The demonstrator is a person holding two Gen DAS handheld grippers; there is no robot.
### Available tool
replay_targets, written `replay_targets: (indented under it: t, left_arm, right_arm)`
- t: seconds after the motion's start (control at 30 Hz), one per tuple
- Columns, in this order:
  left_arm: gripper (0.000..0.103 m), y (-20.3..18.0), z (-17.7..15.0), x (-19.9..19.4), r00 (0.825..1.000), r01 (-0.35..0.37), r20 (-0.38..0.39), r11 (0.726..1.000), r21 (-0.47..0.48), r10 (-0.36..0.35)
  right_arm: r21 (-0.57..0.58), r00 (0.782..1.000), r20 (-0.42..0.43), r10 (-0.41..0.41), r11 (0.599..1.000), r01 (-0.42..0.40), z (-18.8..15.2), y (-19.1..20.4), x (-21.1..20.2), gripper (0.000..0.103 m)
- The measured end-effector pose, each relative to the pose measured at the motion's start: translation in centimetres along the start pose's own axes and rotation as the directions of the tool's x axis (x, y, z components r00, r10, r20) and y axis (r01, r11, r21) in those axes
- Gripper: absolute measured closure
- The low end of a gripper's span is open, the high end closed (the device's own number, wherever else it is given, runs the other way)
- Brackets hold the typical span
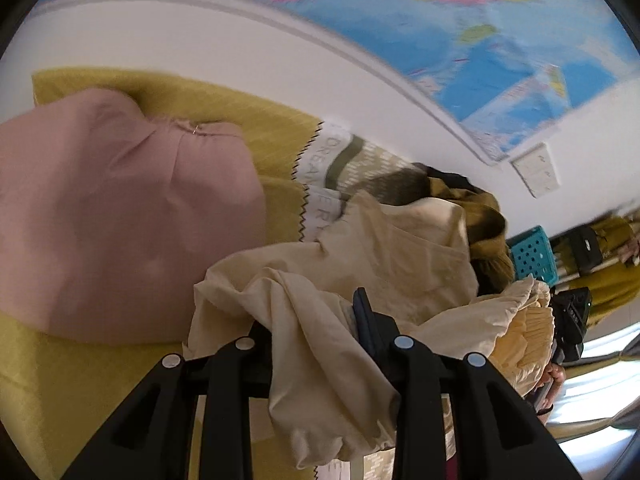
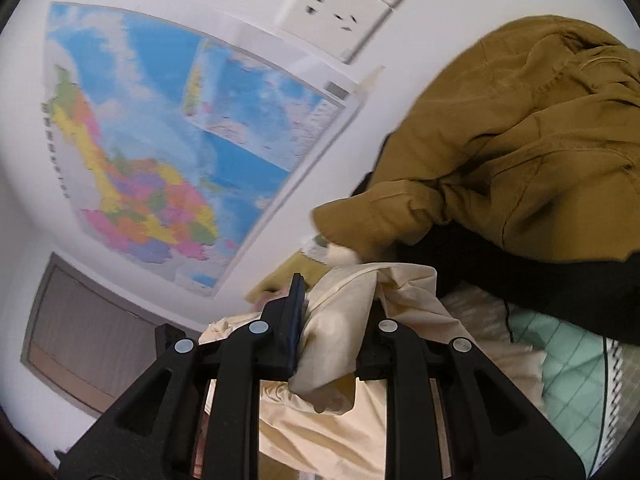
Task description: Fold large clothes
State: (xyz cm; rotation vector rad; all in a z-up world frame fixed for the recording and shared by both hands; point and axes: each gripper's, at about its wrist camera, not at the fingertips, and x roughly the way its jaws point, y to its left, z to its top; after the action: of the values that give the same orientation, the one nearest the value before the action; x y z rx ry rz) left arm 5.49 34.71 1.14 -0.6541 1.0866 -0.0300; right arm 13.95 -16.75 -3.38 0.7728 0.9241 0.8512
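A cream garment [image 1: 400,248] hangs bunched between both grippers over a yellow-green bed cover [image 1: 240,120]. My left gripper [image 1: 312,312] is shut on a thick fold of it; the cloth drapes over the left finger and hides it. In the right wrist view my right gripper [image 2: 336,300] is shut on another wad of the cream garment [image 2: 332,352], with cloth spilling below the fingers. A pink garment [image 1: 120,208] lies flat on the bed to the left of the left gripper.
A mustard jacket [image 2: 520,140] lies heaped over dark cloth close to the right gripper, and shows as the mustard jacket [image 1: 484,216] past the cream cloth. A teal basket [image 1: 532,252], a wall map [image 2: 180,160], a wall socket [image 2: 340,12] and a teal quilted cloth [image 2: 572,368] are nearby.
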Motion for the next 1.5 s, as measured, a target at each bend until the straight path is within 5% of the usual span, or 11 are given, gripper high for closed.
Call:
replay_targets:
  t: [0.2, 0.23, 0.33, 0.43, 0.53, 0.7, 0.83, 1.0, 1.23, 1.37, 1.5]
  left_arm:
    - [0.073, 0.7, 2.2, 3.1, 0.998, -0.053, -0.047, 0.998, -0.019, 0.052]
    - [0.073, 0.7, 2.4, 3.4, 0.997, -0.058, -0.050, 0.998, -0.017, 0.057]
    - [0.073, 1.2, 3.0, 4.8, 0.995, -0.061, -0.075, 0.998, -0.029, 0.059]
    - [0.073, 1.7, 3.4, 5.9, 0.993, -0.070, -0.093, 0.997, -0.042, 0.066]
    - [0.073, 2.0, 3.7, 6.6, 0.993, -0.061, -0.105, 0.996, -0.059, 0.055]
    - [0.072, 1.8, 3.8, 7.3, 0.992, -0.070, -0.105, 0.996, -0.062, 0.063]
    - [0.065, 1.5, 3.5, 7.0, 0.996, -0.044, -0.082, 0.997, -0.060, 0.039]
    - [0.040, 1.9, 2.9, 6.2, 0.998, 0.058, -0.037, 0.997, -0.049, -0.060]
    - [0.019, -0.4, 0.6, 1.6, 0.983, 0.112, 0.132, 0.987, 0.115, -0.127]
    - [0.015, -2.8, -1.6, -1.0, 0.965, 0.115, 0.197, 0.953, 0.281, -0.174]
    - [0.015, -5.5, -3.5, 1.9, 0.986, -0.002, 0.153, 0.918, 0.396, -0.064]
  right_arm:
    - [0.011, 0.997, -0.015, -0.082, 0.997, 0.082, 0.9, -1.2, 2.2, 0.076]
    - [0.010, 0.996, -0.011, -0.094, 0.996, 0.094, 0.8, -1.2, 2.2, 0.068]
    - [-0.021, 0.997, -0.005, -0.083, 0.996, 0.083, 0.3, -0.4, 1.7, 0.014]
    - [-0.125, 0.992, 0.061, -0.115, 0.985, 0.122, -1.1, 1.8, -0.5, 0.010]
    - [-0.279, 0.992, 0.089, -0.086, 0.954, 0.108, -3.8, 5.0, -1.9, 0.017]
    - [-0.596, 0.982, 0.042, -0.187, 0.784, 0.175, -9.8, 10.7, 2.2, 0.043]
    - [-0.728, 0.938, 0.044, -0.343, 0.632, 0.265, -12.2, 11.1, 8.9, 0.063]
    - [-0.741, 0.872, 0.112, -0.476, 0.545, 0.393, -11.5, 8.2, 13.8, 0.082]
    - [-0.719, 0.851, 0.157, -0.500, 0.533, 0.446, -10.0, 7.8, 15.1, 0.096]
    - [-0.716, 0.832, 0.183, -0.523, 0.509, 0.477, -9.3, 7.7, 16.5, 0.102]
    - [-0.694, 0.844, 0.131, -0.521, 0.559, 0.453, -8.4, 6.9, 17.1, 0.102]
